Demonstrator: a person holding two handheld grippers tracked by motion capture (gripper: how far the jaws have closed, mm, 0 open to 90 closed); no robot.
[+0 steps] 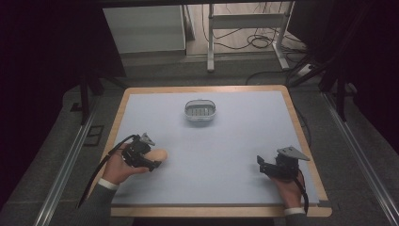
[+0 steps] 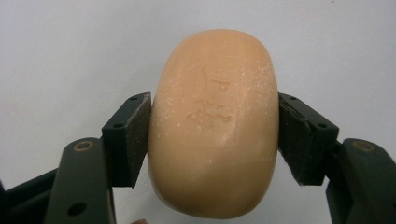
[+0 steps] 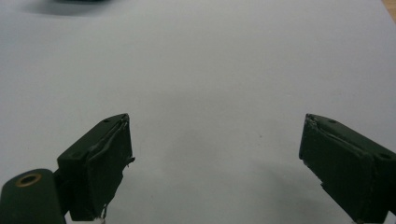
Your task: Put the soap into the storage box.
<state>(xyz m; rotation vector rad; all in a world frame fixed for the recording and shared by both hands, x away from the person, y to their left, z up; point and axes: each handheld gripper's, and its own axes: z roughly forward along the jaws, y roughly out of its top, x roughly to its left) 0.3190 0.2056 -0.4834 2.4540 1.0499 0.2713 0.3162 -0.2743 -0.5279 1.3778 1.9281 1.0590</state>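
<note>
1. While the left gripper (image 1: 151, 162) sits in the lower left of the high view, its two black jaws are pinched on a rounded, peach-coloured bar of soap (image 2: 215, 123). The left gripper view shows a pad pressed flat against each long side of the bar, with the stamped face turned toward the camera.
2. Gripping across the narrow width looks deliberate: a smooth, probably slippery bar is best squeezed where the flat sides give the pads the most contact.
3. That soap (image 1: 157, 155) lies low over the pale blue table mat (image 1: 226, 155), left of centre; whether it rests on the mat or is just lifted I cannot tell.
4. The left hand (image 1: 117, 169) comes in from the bottom edge, its forearm angled up and to the right, so the gripper points toward the middle of the table.
5. In the lower right, the right gripper (image 1: 260, 163) is held in the right hand (image 1: 288, 188), aimed left. The right gripper view shows its jaws spread wide over bare mat with nothing between them, apparently waiting in reserve.
6. Farther up, at the top centre of the mat, stands a small oval grey soap dish with a ribbed floor (image 1: 200, 112), well apart from both grippers. It is the likely place for the bar.
</note>
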